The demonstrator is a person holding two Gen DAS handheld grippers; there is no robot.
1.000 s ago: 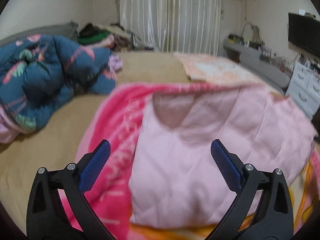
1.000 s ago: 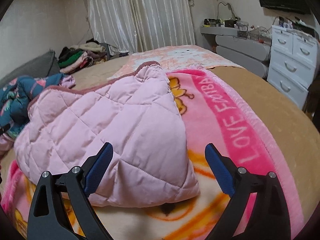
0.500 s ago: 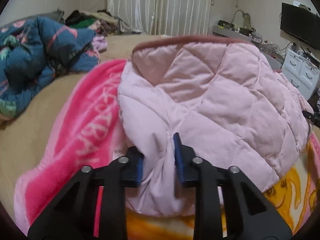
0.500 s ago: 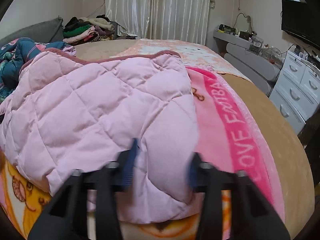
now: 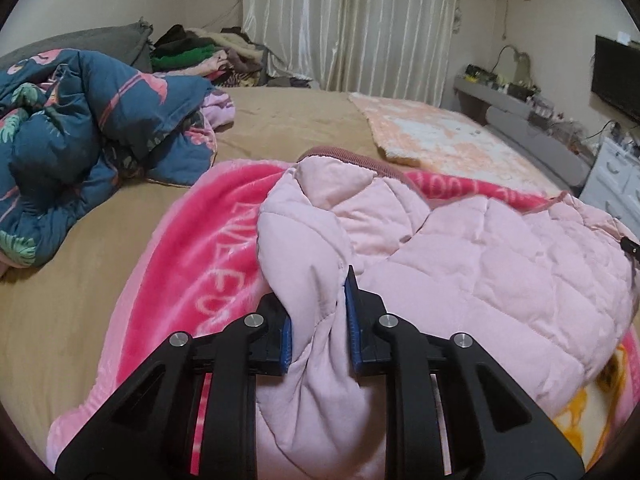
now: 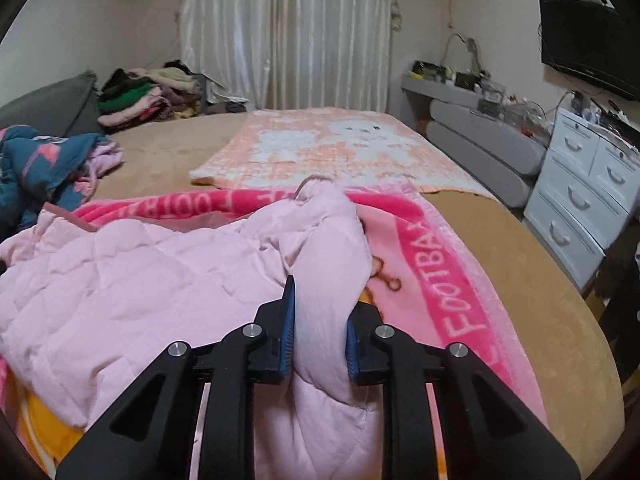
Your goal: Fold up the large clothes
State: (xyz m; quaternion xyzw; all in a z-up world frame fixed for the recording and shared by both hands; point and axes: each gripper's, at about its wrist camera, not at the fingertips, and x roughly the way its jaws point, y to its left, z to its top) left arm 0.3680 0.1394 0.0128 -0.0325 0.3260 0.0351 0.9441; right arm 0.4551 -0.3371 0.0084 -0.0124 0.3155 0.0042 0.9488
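A pale pink quilted jacket [image 5: 480, 264] lies bunched on a bright pink blanket [image 5: 208, 240] on the bed. My left gripper [image 5: 318, 320] is shut on the jacket's near left edge, with fabric pinched between the blue pads. In the right wrist view the same jacket [image 6: 140, 272] spreads to the left, and my right gripper [image 6: 320, 320] is shut on its near right edge. The pink blanket [image 6: 432, 264] with white lettering shows to the right of it. The jacket's maroon trim runs along its far edge.
A dark blue flowered quilt [image 5: 80, 136] is heaped at the left of the tan bed [image 5: 60, 300]. An orange and white blanket [image 6: 340, 148] lies further back. Folded clothes [image 6: 140, 100] are stacked by the curtain. White drawers [image 6: 580, 192] stand at the right.
Both grippers were open above the jacket one second ago; they have closed on its near edges. The jacket has since been drawn toward me and lies lower and more bunched.
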